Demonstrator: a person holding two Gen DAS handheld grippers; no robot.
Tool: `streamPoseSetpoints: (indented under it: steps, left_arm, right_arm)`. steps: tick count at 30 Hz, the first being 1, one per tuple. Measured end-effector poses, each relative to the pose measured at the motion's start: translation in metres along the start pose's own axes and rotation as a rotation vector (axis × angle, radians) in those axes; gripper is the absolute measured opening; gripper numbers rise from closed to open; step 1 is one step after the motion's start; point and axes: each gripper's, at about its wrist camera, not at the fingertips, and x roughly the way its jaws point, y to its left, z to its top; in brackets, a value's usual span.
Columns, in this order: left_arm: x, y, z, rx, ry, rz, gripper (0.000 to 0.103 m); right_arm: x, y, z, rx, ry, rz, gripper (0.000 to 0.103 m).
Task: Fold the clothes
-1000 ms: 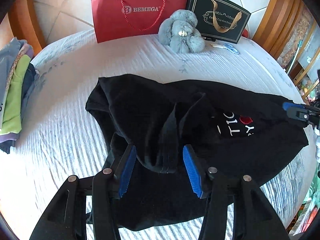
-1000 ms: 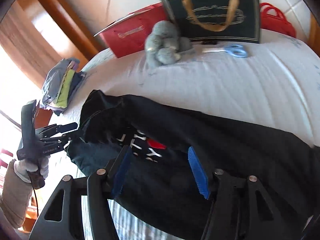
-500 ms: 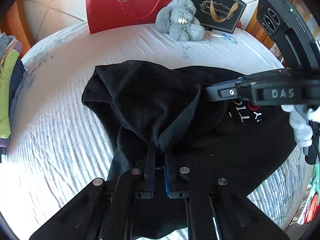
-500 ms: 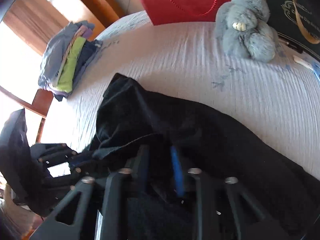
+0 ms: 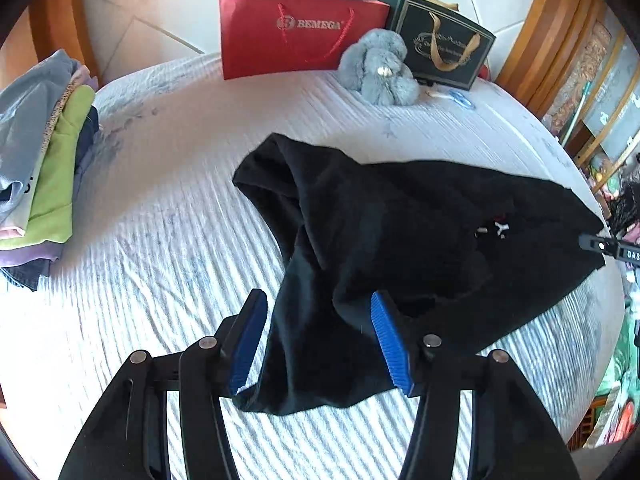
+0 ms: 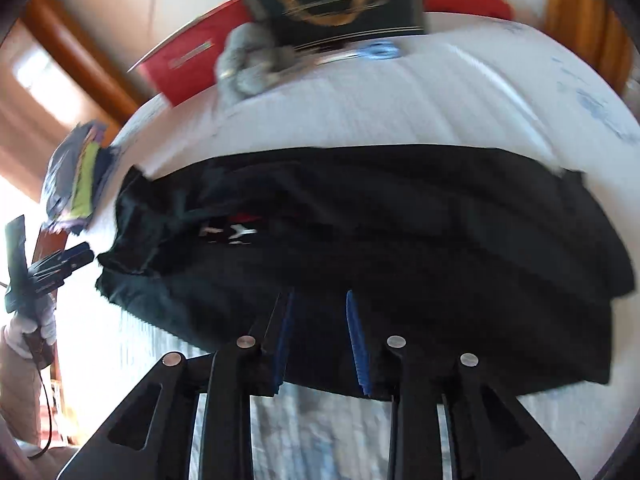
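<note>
My left claw (image 5: 318,336) hangs released, its ribbed blue pads (image 5: 386,340) wide apart over the near, bunched corner of the black T-shirt (image 5: 400,232). The shirt is soft, matte cotton, lying in a rumpled, roughly triangular heap across the middle of the bed, a scrap of white and red print peeking out of a fold. Under it the white bedsheet (image 5: 168,240) is ribbed with fine ridges and faintly blue-smudged. Half a second ago these pads were clenched on a raised peak of cloth; now that peak has slumped flat. My right claw (image 6: 318,340) was pinched nearly closed on the shirt then; now its pads stand partly apart at the near hem, though the blur stops me telling whether they touch the fabric. Far off stand a glossy red paper bag (image 5: 296,36), a dark boxy bag (image 5: 440,44) and a fluffy grey plush (image 5: 380,68); folded clothes (image 5: 44,152) stack at left
</note>
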Motion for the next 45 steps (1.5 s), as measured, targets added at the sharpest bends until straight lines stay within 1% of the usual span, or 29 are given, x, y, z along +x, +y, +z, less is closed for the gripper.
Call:
streamPoseSetpoints:
  steps: [3, 5, 6, 7, 10, 12, 14, 16, 18, 19, 20, 21, 22, 23, 24, 25, 26, 28, 29, 30, 31, 32, 33, 34, 35, 36, 37, 40, 45]
  left_arm:
    - [0.002, 0.001, 0.015, -0.049, -0.036, 0.017, 0.055]
    - [0.001, 0.003, 0.025, -0.092, -0.064, 0.019, 0.056]
    - [0.003, 0.002, 0.03, -0.107, -0.07, 0.025, 0.057]
    - [0.007, -0.001, 0.035, -0.116, -0.069, 0.036, 0.059]
    - [0.021, -0.001, 0.046, -0.15, -0.042, 0.08, 0.059]
    - [0.036, -0.002, 0.054, -0.181, -0.023, 0.106, 0.059]
    - [0.049, -0.004, 0.06, -0.214, -0.006, 0.132, 0.059]
    - [0.059, -0.005, 0.063, -0.258, 0.007, 0.15, 0.059]
    - [0.07, -0.006, 0.067, -0.285, 0.02, 0.174, 0.059]
    - [0.076, -0.008, 0.068, -0.283, 0.032, 0.191, 0.059]
    - [0.082, -0.01, 0.07, -0.271, 0.049, 0.215, 0.05]
    - [0.089, -0.012, 0.072, -0.257, 0.068, 0.239, 0.033]
    - [0.092, -0.014, 0.074, -0.248, 0.069, 0.267, 0.008]
    - [0.093, -0.016, 0.076, -0.241, 0.064, 0.296, 0.008]
    - [0.094, -0.016, 0.079, -0.239, 0.055, 0.318, 0.008]
    - [0.094, -0.016, 0.081, -0.239, 0.043, 0.337, 0.008]
    - [0.094, -0.015, 0.084, -0.24, 0.032, 0.356, 0.009]
    - [0.094, -0.014, 0.089, -0.24, 0.009, 0.395, 0.013]
    - [0.094, -0.011, 0.091, -0.248, 0.011, 0.393, 0.022]
    - [0.094, -0.007, 0.094, -0.259, 0.02, 0.382, 0.026]
    - [0.09, -0.004, 0.095, -0.272, 0.017, 0.356, 0.035]
    - [0.083, -0.002, 0.096, -0.284, 0.006, 0.323, 0.044]
    - [0.073, -0.002, 0.096, -0.283, -0.014, 0.298, 0.046]
    - [0.062, -0.003, 0.094, -0.277, -0.038, 0.276, 0.051]
    - [0.051, -0.005, 0.093, -0.266, -0.052, 0.265, 0.057]
    - [0.042, -0.007, 0.091, -0.253, -0.062, 0.259, 0.06]
    - [0.035, -0.009, 0.085, -0.244, -0.061, 0.247, 0.062]
    - [0.02, -0.014, 0.066, -0.224, -0.043, 0.209, 0.062]
    - [0.022, -0.036, 0.034, -0.189, 0.001, 0.151, 0.062]
  right_arm:
    - [-0.038, -0.071, -0.009, 0.147, -0.078, -0.097, 0.027]
    - [-0.058, -0.113, -0.002, 0.201, -0.118, -0.126, 0.036]
    - [-0.064, -0.133, 0.004, 0.218, -0.127, -0.127, 0.048]
    - [-0.068, -0.149, 0.012, 0.23, -0.133, -0.123, 0.051]
    - [-0.062, -0.184, 0.042, 0.242, -0.121, -0.071, 0.051]
    - [-0.048, -0.195, 0.063, 0.207, -0.073, -0.043, 0.051]
    - [-0.025, -0.186, 0.079, 0.135, -0.019, -0.038, 0.051]
    - [-0.001, -0.176, 0.087, 0.063, 0.045, -0.052, 0.056]
    - [0.021, -0.167, 0.092, 0.0, 0.105, -0.081, 0.057]
    - [0.031, -0.161, 0.091, -0.045, 0.136, -0.094, 0.049]
    - [0.041, -0.155, 0.09, -0.096, 0.168, -0.107, 0.031]
    - [0.049, -0.147, 0.088, -0.17, 0.19, -0.163, 0.003]
    - [0.05, -0.139, 0.087, -0.24, 0.174, -0.239, 0.002]
    - [0.044, -0.137, 0.088, -0.27, 0.124, -0.298, 0.002]
    - [0.035, -0.146, 0.091, -0.232, 0.064, -0.343, 0.002]
    - [0.027, -0.164, 0.096, -0.144, 0.022, -0.365, 0.002]
    - [0.023, -0.185, 0.1, -0.052, 0.006, -0.373, 0.002]
    - [0.021, -0.217, 0.1, 0.068, 0.02, -0.414, 0.004]
    - [0.018, -0.225, 0.098, 0.095, 0.016, -0.414, 0.004]
    - [0.013, -0.23, 0.095, 0.114, 0.004, -0.411, 0.007]
    - [0.005, -0.234, 0.092, 0.14, -0.012, -0.388, 0.012]
    - [-0.004, -0.237, 0.089, 0.169, -0.031, -0.324, 0.013]
    - [-0.01, -0.235, 0.086, 0.187, -0.036, -0.26, 0.018]
    - [-0.014, -0.231, 0.082, 0.201, -0.035, -0.201, 0.033]
    - [-0.019, -0.227, 0.078, 0.214, -0.034, -0.142, 0.041]
    - [-0.023, -0.221, 0.072, 0.214, -0.028, -0.1, 0.056]
    - [-0.025, -0.215, 0.065, 0.209, -0.019, -0.075, 0.059]
    - [-0.018, -0.202, 0.047, 0.218, 0.02, -0.031, 0.059]
    - [0.019, -0.193, 0.03, 0.246, 0.098, -0.041, 0.059]
